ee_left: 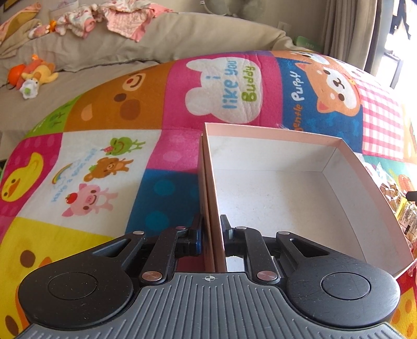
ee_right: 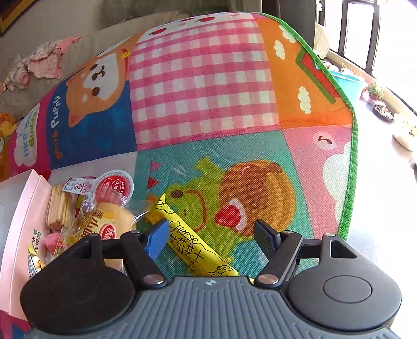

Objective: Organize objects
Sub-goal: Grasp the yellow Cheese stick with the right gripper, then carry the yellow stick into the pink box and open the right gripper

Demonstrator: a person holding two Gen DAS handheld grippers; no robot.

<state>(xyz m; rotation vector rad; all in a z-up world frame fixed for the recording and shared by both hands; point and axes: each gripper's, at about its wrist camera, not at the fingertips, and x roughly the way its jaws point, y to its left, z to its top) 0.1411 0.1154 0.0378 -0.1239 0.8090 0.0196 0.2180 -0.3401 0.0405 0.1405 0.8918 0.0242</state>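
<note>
A shallow pink box point(ee_left: 286, 198) with a white, empty inside lies on the colourful play mat point(ee_left: 156, 104). My left gripper point(ee_left: 211, 229) is shut on the box's left wall, one finger outside and one inside. In the right wrist view the box's pink edge point(ee_right: 24, 221) shows at the left. A pile of wrapped snacks point(ee_right: 88, 211) lies beside it. A yellow cheese stick packet point(ee_right: 192, 242) lies on the mat point(ee_right: 203, 91) between the fingers of my right gripper point(ee_right: 211, 234), which is open and holds nothing.
A beige sofa point(ee_left: 130, 44) with baby clothes point(ee_left: 104, 18) and soft toys point(ee_left: 34, 75) stands behind the mat. The mat's green edge point(ee_right: 349, 161) runs along the right, with bare floor, a blue tub point(ee_right: 349, 80) and plant pots point(ee_right: 383, 112) beyond. Snack packets point(ee_left: 398, 203) lie right of the box.
</note>
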